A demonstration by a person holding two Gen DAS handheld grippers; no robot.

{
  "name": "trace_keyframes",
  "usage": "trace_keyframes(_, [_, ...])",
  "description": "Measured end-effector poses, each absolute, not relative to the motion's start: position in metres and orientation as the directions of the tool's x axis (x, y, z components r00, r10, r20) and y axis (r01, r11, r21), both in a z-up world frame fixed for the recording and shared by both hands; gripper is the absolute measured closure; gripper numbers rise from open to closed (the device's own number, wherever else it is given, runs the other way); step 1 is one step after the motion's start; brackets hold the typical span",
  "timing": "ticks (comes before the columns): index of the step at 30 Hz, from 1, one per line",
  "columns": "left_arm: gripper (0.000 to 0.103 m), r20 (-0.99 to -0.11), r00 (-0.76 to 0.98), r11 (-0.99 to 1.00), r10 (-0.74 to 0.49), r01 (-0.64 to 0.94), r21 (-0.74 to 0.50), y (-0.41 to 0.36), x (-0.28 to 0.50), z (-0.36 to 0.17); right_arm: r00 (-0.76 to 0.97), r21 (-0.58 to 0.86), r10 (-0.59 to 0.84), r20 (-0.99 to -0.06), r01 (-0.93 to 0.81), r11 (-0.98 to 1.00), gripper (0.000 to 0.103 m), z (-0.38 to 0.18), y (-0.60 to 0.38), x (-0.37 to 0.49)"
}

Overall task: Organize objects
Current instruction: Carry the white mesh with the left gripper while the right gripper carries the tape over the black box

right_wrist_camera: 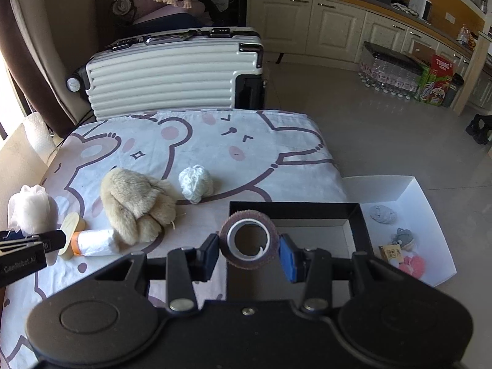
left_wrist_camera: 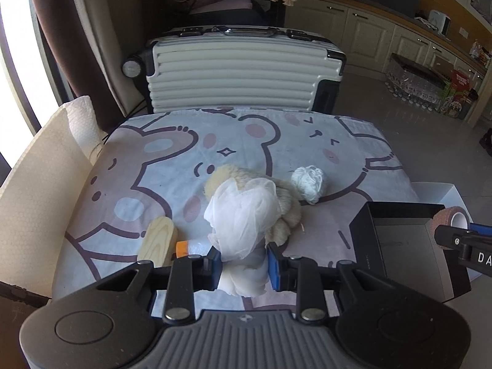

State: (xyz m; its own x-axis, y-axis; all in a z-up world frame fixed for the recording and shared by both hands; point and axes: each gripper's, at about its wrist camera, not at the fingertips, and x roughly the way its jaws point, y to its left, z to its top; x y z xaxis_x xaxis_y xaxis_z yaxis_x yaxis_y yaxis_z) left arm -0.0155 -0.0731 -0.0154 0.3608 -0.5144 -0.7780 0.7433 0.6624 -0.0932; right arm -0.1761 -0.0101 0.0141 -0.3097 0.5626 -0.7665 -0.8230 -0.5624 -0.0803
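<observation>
My left gripper (left_wrist_camera: pixel 244 266) is shut on a white mesh bath puff (left_wrist_camera: pixel 243 215) and holds it above the bear-print cloth (left_wrist_camera: pixel 172 160); the puff also shows in the right wrist view (right_wrist_camera: pixel 29 212). My right gripper (right_wrist_camera: pixel 249 253) is shut on a brown tape roll (right_wrist_camera: pixel 249 235), held over the near edge of the black box (right_wrist_camera: pixel 356 215). The roll also shows in the left wrist view (left_wrist_camera: pixel 452 218). On the cloth lie a beige plush toy (right_wrist_camera: pixel 135 206), a white yarn ball (right_wrist_camera: pixel 196 184), a wooden block (right_wrist_camera: pixel 69 230) and a white roll with an orange cap (right_wrist_camera: pixel 92 241).
A white tray (right_wrist_camera: pixel 427 196) right of the black box holds several small toys. A ribbed white suitcase (right_wrist_camera: pixel 172 73) stands behind the table. A paper towel roll (left_wrist_camera: pixel 83 123) and cardboard (left_wrist_camera: pixel 37 190) stand at the left edge.
</observation>
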Motion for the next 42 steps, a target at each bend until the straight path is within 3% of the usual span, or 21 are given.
trace_keyframes(19, [0.072,-0.776,0.285,0.576,-0.563,0.808,-0.121,-0.118,-0.061,-0.015,-0.228,-0.083,0.604,-0.764,-0.893,-0.442,0.060,0.012,0.021,-0.108])
trace_keyframes(42, [0.072,-0.761,-0.033,0.471,-0.648,0.768,-0.435,-0.160,-0.090,-0.042,-0.227,-0.017,0.557,-0.799,-0.917,-0.398,0.060,-0.012,0.044,-0.082])
